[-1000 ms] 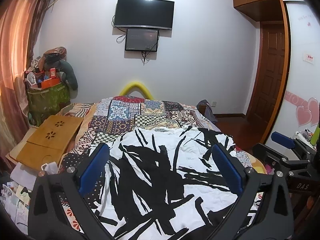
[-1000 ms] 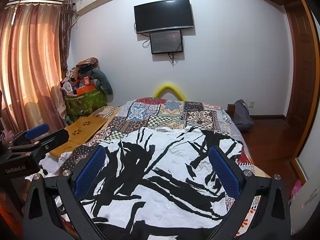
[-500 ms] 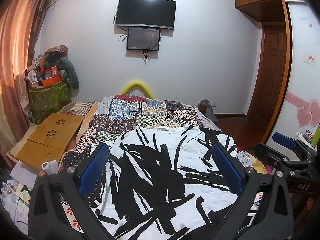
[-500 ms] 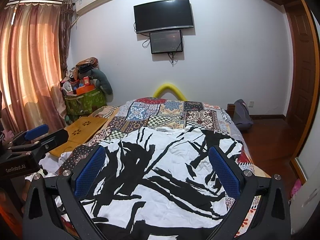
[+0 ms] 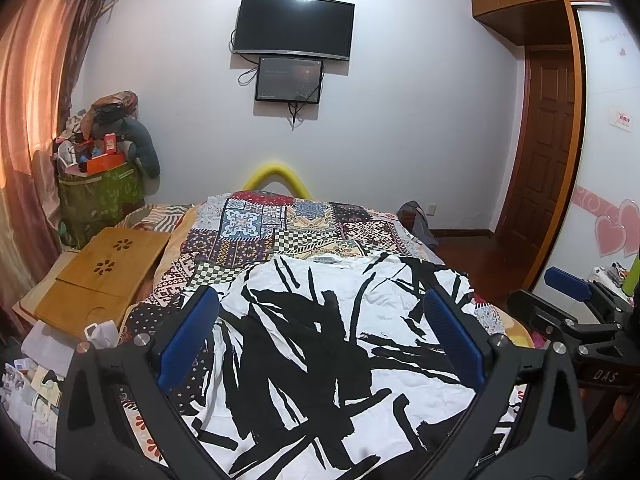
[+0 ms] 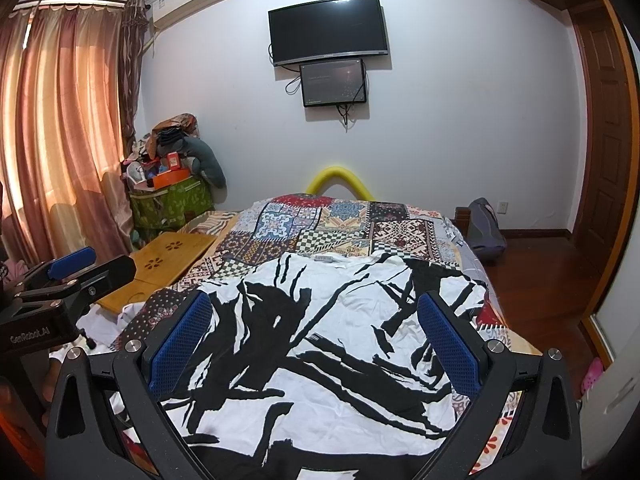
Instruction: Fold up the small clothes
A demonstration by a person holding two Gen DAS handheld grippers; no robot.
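Little has moved since before; left gripper and right gripper hover spread above the black-and-white shirt.

Room is evenly lit; warm daylight is filtered through curtains at left. Soft shadows are cast under the wall TV. Strong fisheye bending and dark vignetting are seen at edges. Focus is sharp.

Left gripper: black frame; blue ribbed pads; silver screws.
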